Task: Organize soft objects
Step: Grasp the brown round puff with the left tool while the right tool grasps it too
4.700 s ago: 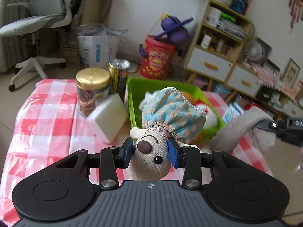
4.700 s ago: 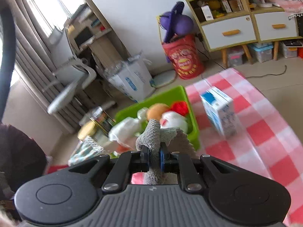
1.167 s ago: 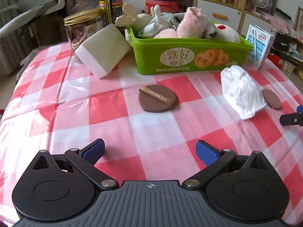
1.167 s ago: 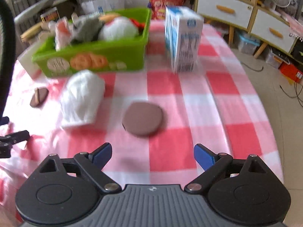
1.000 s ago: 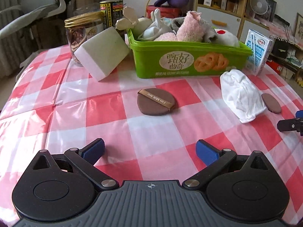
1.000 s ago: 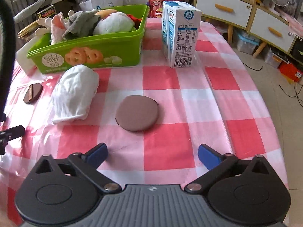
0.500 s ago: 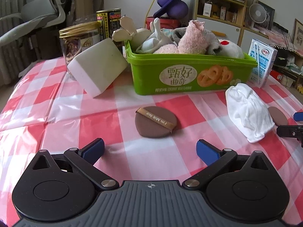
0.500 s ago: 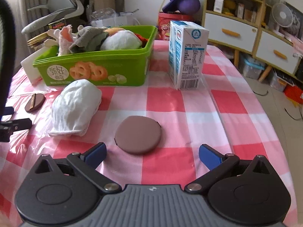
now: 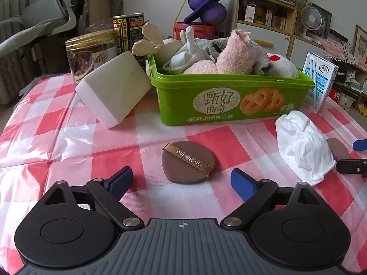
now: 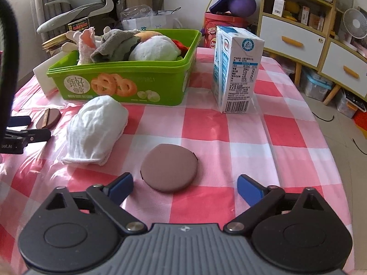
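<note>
A green cookie tub (image 9: 229,105) (image 10: 128,84) holds several soft toys and cloths. A brown ribboned powder puff (image 9: 188,162) lies on the checked cloth just ahead of my open, empty left gripper (image 9: 183,181). A plain brown puff (image 10: 169,167) lies just ahead of my open, empty right gripper (image 10: 185,188). A white bundled cloth (image 9: 302,146) (image 10: 96,128) lies between the two puffs. The right gripper's fingers (image 9: 353,165) show at the left view's right edge, the left gripper's fingers (image 10: 20,135) at the right view's left edge.
A white sponge block (image 9: 114,94) leans left of the tub, with a gold-lidded jar (image 9: 89,52) and a tin can (image 9: 128,32) behind. A milk carton (image 10: 236,71) stands right of the tub. The table's right edge (image 10: 332,151) drops to the floor.
Earlier the left gripper held a plush toy and the right a grey cloth; both now lie in the tub and both grippers are open. Over the last second both lowered and closed in on the puffs.
</note>
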